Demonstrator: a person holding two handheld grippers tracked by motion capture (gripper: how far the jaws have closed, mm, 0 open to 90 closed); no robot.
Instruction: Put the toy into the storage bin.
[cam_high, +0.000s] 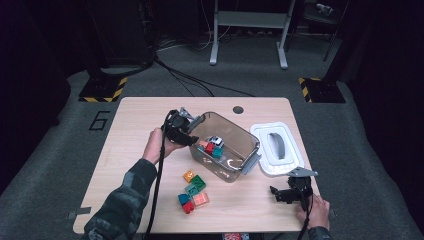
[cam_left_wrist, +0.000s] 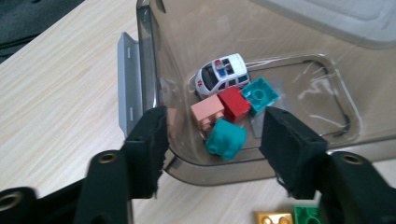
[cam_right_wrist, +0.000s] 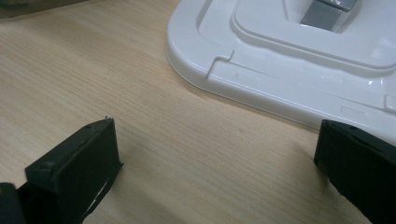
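Observation:
A clear smoky bin (cam_high: 250, 136) stands mid-table. Inside it lie a white toy police car (cam_left_wrist: 223, 72), a red brick (cam_left_wrist: 233, 103), a pink brick (cam_left_wrist: 208, 112) and two teal bricks, one of them tilted (cam_left_wrist: 226, 140) near the bin's corner. My left gripper (cam_high: 194, 137) hangs over the bin's left end. Its jaws stand open, with the tilted teal brick below and between them, untouched by the pads. My right gripper (cam_high: 280, 194) rests low at the table's front right, with its jaws wide open and nothing between them, next to the white lid (cam_right_wrist: 289, 65).
Several loose bricks (cam_high: 194, 191), orange, green, teal, red and pink, lie on the table in front of the bin. The white lid (cam_high: 276, 147) with a grey handle lies right of the bin. A grey latch (cam_left_wrist: 127, 88) sticks out from the bin's end.

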